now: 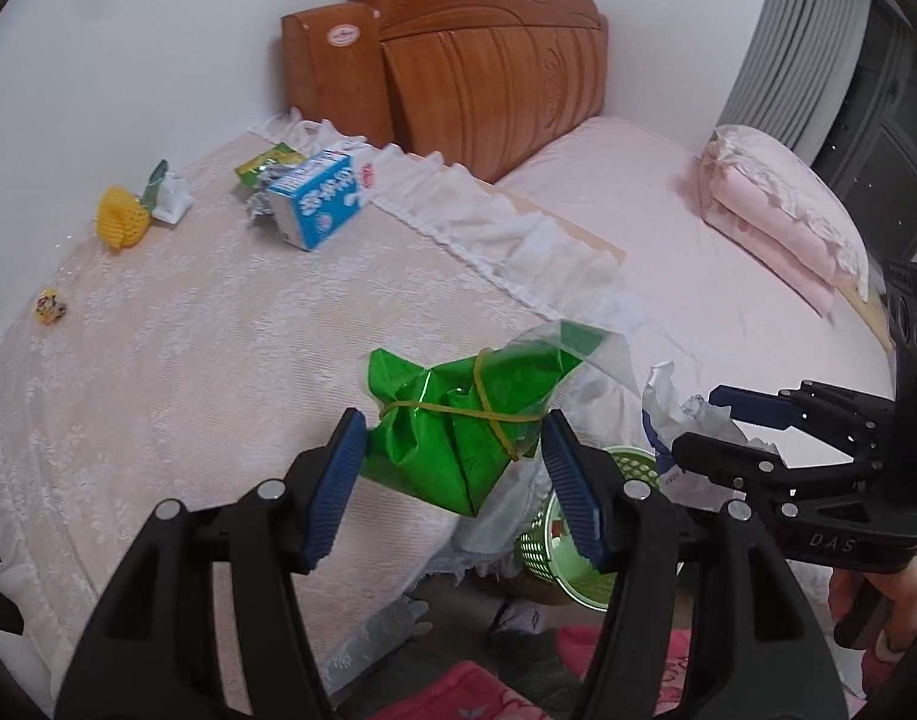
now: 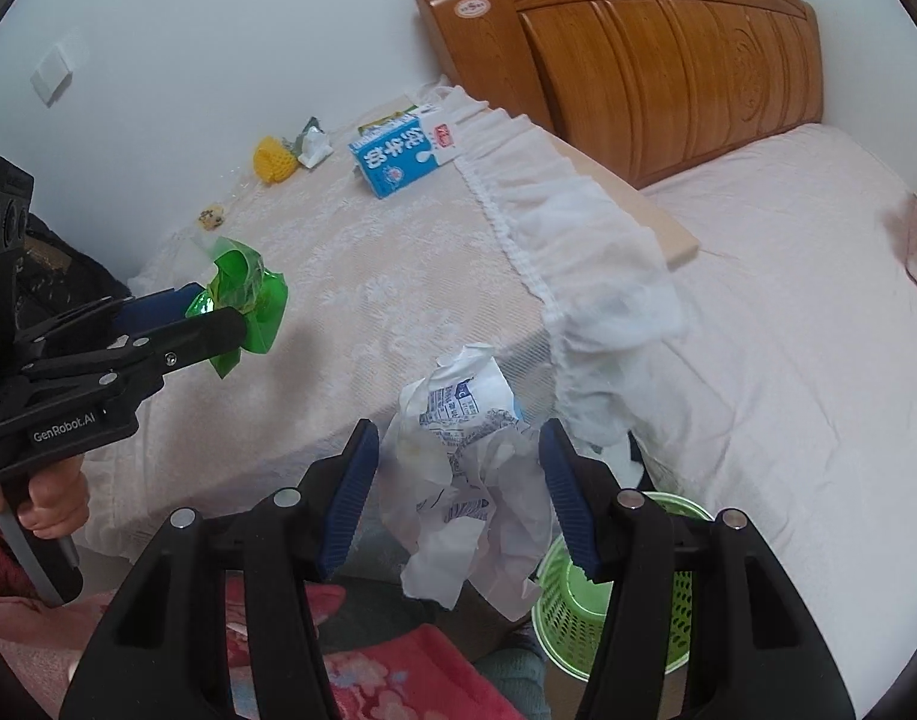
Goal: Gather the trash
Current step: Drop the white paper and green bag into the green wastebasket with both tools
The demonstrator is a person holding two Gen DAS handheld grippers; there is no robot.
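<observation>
My left gripper [image 1: 452,450] is shut on a crumpled green wrapper [image 1: 452,420] bound with a yellow rubber band, held above the lace-covered table's near corner. It shows again in the right wrist view, left gripper [image 2: 218,312] with the green wrapper [image 2: 248,300]. My right gripper [image 2: 458,468] is shut on a crumpled white printed wrapper [image 2: 464,450], above the green mesh basket [image 2: 614,600]. From the left wrist view the right gripper [image 1: 710,426] holds the white wrapper [image 1: 680,408] over the green basket [image 1: 554,552] on the floor.
On the lace tablecloth [image 1: 218,330] lie a blue milk carton [image 1: 317,198], a yellow foam net [image 1: 119,219], a white scrap [image 1: 171,198], a green packet [image 1: 266,165] and a small candy wrapper [image 1: 50,306]. A pink bed [image 1: 728,300] with wooden headboard [image 1: 488,78] stands to the right.
</observation>
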